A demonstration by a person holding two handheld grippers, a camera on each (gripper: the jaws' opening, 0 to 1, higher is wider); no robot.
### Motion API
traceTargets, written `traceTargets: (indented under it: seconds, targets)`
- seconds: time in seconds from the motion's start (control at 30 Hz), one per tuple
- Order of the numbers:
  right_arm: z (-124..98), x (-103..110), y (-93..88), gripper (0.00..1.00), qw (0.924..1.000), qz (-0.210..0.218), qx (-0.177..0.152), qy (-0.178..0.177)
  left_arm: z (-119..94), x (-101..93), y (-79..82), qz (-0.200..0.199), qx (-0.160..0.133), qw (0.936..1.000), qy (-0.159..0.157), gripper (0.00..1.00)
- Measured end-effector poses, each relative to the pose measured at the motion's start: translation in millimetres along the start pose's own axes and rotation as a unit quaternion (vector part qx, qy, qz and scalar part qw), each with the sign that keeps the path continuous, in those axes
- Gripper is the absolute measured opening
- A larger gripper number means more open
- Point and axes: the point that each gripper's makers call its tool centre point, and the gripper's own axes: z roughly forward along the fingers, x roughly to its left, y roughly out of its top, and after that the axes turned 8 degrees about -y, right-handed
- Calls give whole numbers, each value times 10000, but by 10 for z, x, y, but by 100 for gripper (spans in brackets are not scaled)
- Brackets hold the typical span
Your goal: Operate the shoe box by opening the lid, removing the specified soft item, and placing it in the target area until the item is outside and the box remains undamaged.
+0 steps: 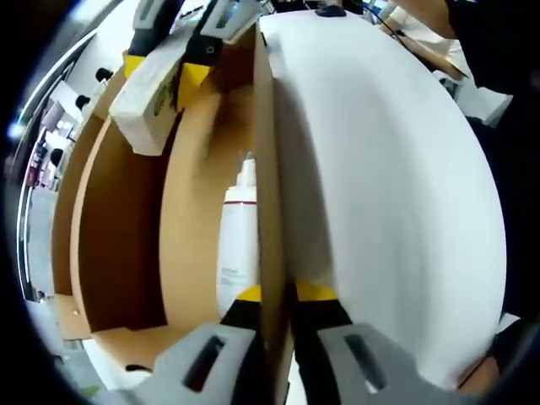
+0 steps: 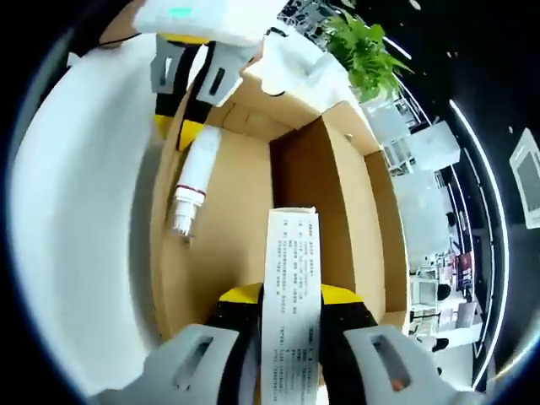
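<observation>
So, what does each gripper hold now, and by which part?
The left gripper pinches the cardboard box wall at its top edge. The right gripper holds the small white carton by its near end.

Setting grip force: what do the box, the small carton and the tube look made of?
Box: brown cardboard, matte, thin raw edge. Small carton in the right gripper: white printed paperboard, probably. Tube: white, smooth, likely soft plastic. Left gripper clamps the box wall.

Two close views into one shoe box, from opposite ends.

The left gripper view sits at the box wall [image 1: 268,169], facing along it, white lid [image 1: 388,186] at frame right. The right gripper view looks down into the box interior [image 2: 236,228]. Both share the white tube [image 1: 238,245] [image 2: 196,173].
</observation>
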Motion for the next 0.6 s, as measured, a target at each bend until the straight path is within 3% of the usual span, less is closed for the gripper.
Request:
traceTargets:
  seconds: [0.17, 0.6]
  targets:
    - [-100, -79, 76, 22, 9987, 6, -280, -415, 0, 2, 0, -5, 1, 10000, -2, 4]
    - [-337, -229, 119, 22, 9916, -192, -545, -1157, 4, 4, 3, -26, 5, 10000, 4, 4]
